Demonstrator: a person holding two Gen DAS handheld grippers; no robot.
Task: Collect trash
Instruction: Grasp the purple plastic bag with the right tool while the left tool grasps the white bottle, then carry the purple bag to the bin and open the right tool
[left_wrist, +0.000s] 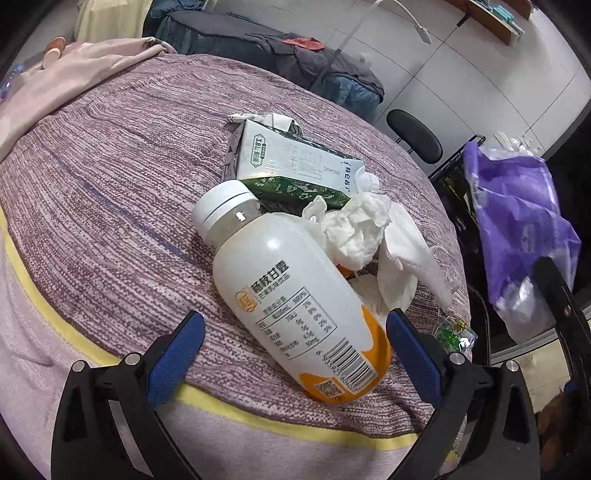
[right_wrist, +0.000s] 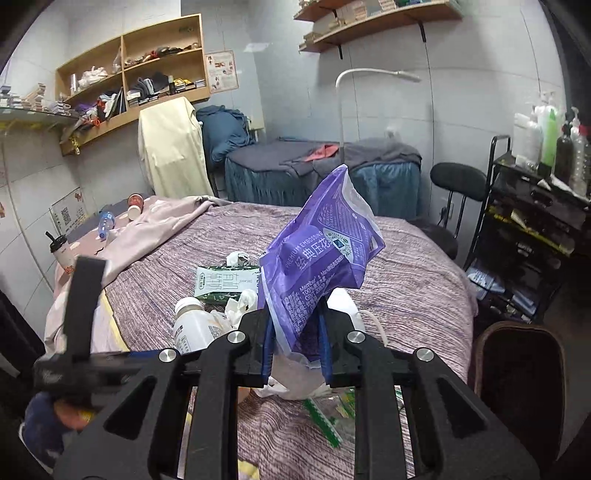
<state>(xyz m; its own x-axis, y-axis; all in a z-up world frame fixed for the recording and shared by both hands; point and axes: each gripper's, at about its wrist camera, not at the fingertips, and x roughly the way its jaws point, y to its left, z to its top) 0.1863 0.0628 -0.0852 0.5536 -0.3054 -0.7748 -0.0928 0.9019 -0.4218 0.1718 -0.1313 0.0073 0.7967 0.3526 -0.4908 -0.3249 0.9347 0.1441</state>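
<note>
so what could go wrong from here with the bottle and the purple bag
1. The left gripper stands open around the smooth white-and-orange plastic bottle, which lies on its side on the purple woven bedspread; it could roll or squirt out as the gripper closes.
2. The right gripper pinches only the thin purple plastic bag near its lower end; the bag could slip free.
3. Crumpled white tissue leans on the bottle and may get dragged along.

Left gripper (left_wrist: 295, 325): jaws wide apart, blue pads on both sides of white bottle (left_wrist: 295, 306), not pressing it; tilted down toward bed.

Right gripper (right_wrist: 297, 341): jaws nearly together, blue pads clamp lower part of purple bag (right_wrist: 321, 266), bag stands up above fingers. Points slightly downward.

Part of hand seen low in left corner of right wrist view, blurred.
</note>
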